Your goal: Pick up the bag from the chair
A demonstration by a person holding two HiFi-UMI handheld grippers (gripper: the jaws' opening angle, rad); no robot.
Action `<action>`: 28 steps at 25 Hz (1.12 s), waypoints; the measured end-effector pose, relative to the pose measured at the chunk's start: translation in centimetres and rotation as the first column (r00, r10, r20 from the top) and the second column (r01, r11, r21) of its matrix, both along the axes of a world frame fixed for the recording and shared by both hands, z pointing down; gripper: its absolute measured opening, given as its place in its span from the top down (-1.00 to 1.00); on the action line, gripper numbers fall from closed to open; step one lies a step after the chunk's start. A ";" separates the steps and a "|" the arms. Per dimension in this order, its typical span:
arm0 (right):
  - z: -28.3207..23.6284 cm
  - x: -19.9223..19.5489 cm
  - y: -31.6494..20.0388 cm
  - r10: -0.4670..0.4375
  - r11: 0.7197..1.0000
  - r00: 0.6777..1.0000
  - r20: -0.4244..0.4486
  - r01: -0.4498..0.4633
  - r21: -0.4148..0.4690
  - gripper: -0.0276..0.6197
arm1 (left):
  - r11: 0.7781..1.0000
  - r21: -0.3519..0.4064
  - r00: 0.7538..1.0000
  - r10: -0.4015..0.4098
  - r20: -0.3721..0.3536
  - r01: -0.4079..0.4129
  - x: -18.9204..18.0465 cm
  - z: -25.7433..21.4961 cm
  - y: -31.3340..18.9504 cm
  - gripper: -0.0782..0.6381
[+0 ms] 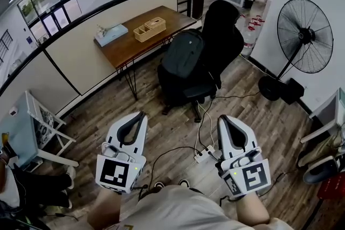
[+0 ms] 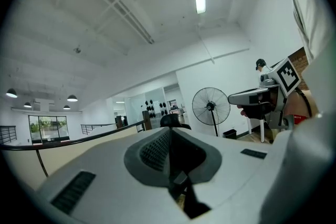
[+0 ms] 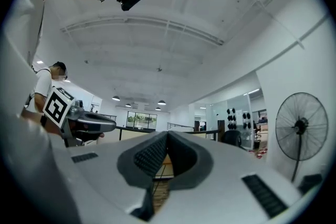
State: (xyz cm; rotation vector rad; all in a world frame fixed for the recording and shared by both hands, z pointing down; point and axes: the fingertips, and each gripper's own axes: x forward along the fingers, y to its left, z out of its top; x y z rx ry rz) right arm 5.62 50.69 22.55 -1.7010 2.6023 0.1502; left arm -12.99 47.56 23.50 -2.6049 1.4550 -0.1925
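Not started. Bag (image 1: 183, 54) is seen on chair (image 1: 221, 24) at 12 o'clock, well apart from left gripper (image 1: 141, 115) and right gripper (image 1: 221, 118). Both jaws are closed, empty. Approach, grasp and lift are left.

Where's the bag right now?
Head view, centre: the black bag sits on the black office chair, just right of the wooden desk.

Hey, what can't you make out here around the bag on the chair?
- Handle of the bag: head view, black against the black chair, too small.
- The bag in both gripper views: hidden below the left gripper and right gripper bodies; only the chair top shows.
- Contents of the wooden tray: head view, too small.
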 end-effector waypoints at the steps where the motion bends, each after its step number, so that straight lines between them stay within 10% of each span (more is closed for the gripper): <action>1: -0.1 0.5 0.0 -0.004 1.000 1.000 0.015 0.004 0.007 0.90 | 1.000 0.001 1.000 -0.009 -0.007 0.009 0.3 0.0 0.0 0.74; 3: -0.4 1.7 -0.1 0.007 0.999 0.998 0.057 -0.009 0.031 0.73 | 1.000 0.013 0.999 -0.017 -0.052 0.018 0.8 -0.2 0.1 0.72; 5: -0.6 3.1 -0.3 0.048 0.997 0.996 0.074 -0.052 0.054 -0.58 | 0.997 0.045 0.993 -0.050 -0.110 0.055 1.2 -0.7 0.4 -0.20; 7: -0.2 4.1 -0.3 0.082 0.994 0.996 0.046 -0.085 0.061 -0.89 | 0.988 0.092 0.988 -0.111 -0.112 0.121 1.3 -1.1 0.7 -0.44; 28: 2.6 4.0 -5.0 0.058 0.998 0.997 0.052 -0.058 0.009 -0.90 | 0.989 0.028 0.975 -0.139 -0.171 0.146 0.2 2.0 -3.8 -0.48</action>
